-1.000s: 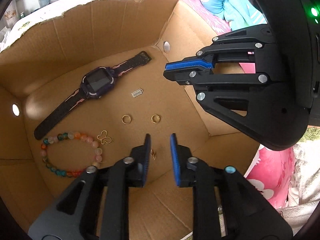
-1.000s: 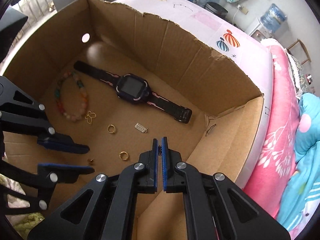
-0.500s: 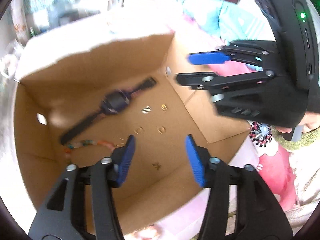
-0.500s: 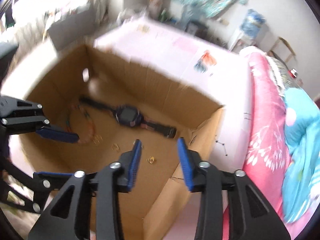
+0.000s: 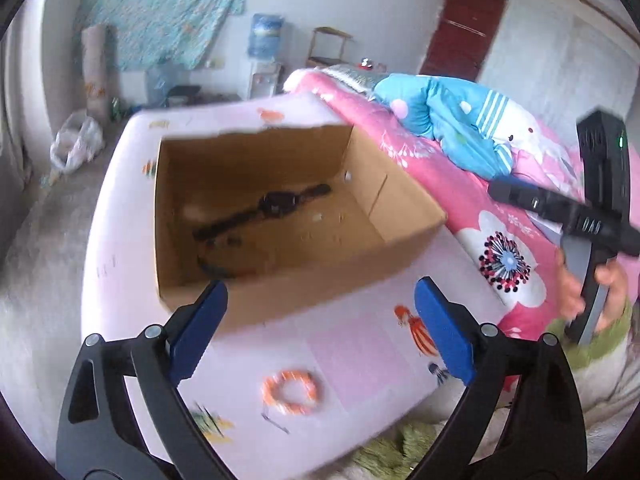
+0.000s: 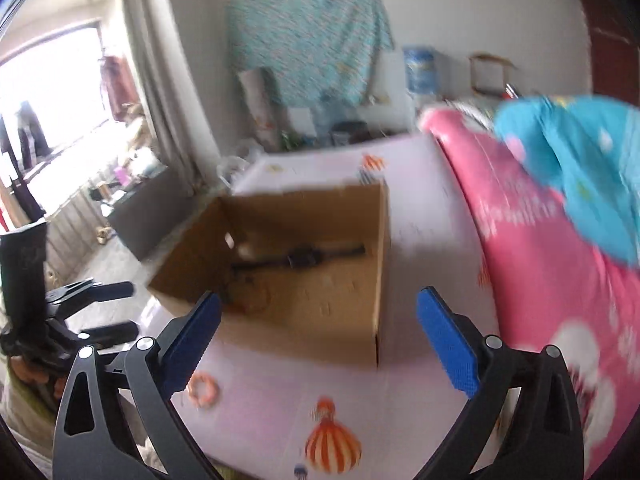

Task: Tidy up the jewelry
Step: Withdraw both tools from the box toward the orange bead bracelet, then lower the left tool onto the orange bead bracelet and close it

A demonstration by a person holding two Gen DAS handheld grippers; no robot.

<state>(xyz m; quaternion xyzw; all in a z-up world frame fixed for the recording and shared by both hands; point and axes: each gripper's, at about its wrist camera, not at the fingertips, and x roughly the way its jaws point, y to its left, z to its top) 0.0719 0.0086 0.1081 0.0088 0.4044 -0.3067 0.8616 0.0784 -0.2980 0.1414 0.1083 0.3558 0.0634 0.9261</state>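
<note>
Both tongs stood wide open and held nothing: the left tongs (image 5: pixel 320 332) hung above the near edge of the pale pink printed sheet (image 5: pixel 360 344), and the right tongs (image 6: pixel 320 340) hung over the same sheet, both short of the cardboard box (image 5: pixel 304 292). Inside the box lay the dark smartwatch (image 5: pixel 276 204), stretched across the floor toward the back wall, with a beaded bracelet (image 6: pixel 250 300) nearer the front left corner. The left wrist view caught the right tongs from the side at its right edge (image 5: pixel 560 208), their opening not readable there, with the person's right hand (image 5: pixel 592 292) on the handle; the right wrist view showed the left tongs (image 6: pixel 108 308) at its left edge with both fingers parted. Only the right wrist view took in the bright window (image 6: pixel 44 120) and grey curtain (image 6: pixel 160 80); only the left wrist view showed the dark red door (image 5: pixel 464 32). Motion blur smeared both views, so the small pieces on the box floor read as pale flecks (image 5: pixel 320 218) that could not be told apart, and the box's near wall hid part of the floor. Beside the box lay a pink floral quilt (image 5: pixel 460 200) with a blue blanket (image 5: pixel 460 120) on it, and a water bottle (image 5: pixel 264 36) stood against the far wall.
</note>
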